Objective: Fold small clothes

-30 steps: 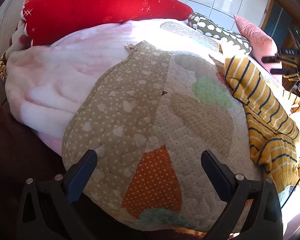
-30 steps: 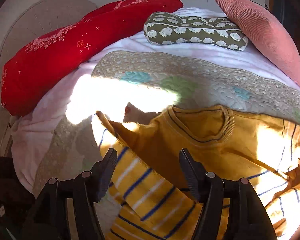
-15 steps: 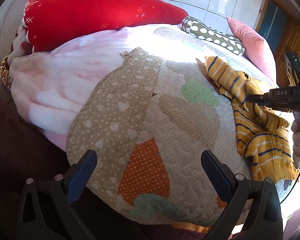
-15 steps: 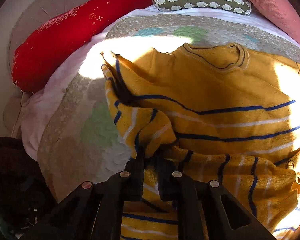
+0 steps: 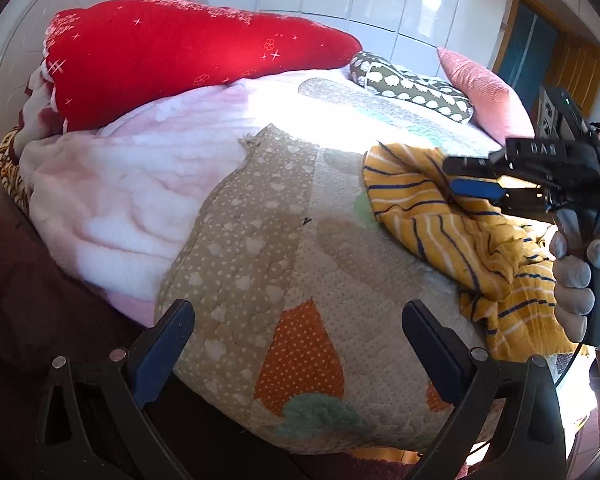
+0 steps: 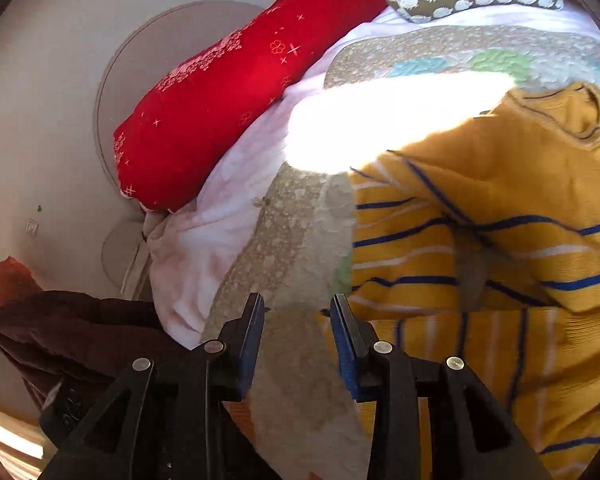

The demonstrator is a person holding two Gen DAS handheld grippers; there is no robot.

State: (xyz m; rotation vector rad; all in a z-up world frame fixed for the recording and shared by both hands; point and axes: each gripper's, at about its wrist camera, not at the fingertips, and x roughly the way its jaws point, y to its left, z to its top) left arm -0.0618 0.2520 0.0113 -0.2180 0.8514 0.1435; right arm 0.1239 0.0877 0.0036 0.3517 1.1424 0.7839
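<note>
- A small yellow sweater (image 6: pixel 500 208) with blue and white stripes is lying spread on the patchwork quilt (image 5: pixel 284 264), toward its right side as seen from the left wrist camera, with one striped sleeve (image 5: pixel 404 196) folded across the body and the ribbed neckline (image 6: pixel 560 116) pointing toward the pillows.
- The right gripper (image 6: pixel 298 332) is hovering just over the sweater's left edge with its blue-padded fingers parted by a narrow gap, nothing between them; the quilt is showing through the gap.
- From the left wrist camera the same right gripper (image 5: pixel 460 178) is reaching in from the side above the folded sleeve, with a gloved hand (image 5: pixel 576 276) wrapping its handle.
- The left gripper (image 5: pixel 296 344) is sitting at the near end of the quilt, well apart from the sweater, its fingers spread wide and holding nothing.
- A pink fleece blanket (image 5: pixel 112 200) is lying under the quilt to the left.
- A red pillow (image 5: pixel 180 56), an olive patterned cushion (image 5: pixel 412 88) and a pink cushion (image 5: pixel 484 100) are lining the far end of the bed.
- Strong sunlight is washing out a patch of bedding just beyond the sweater.
</note>
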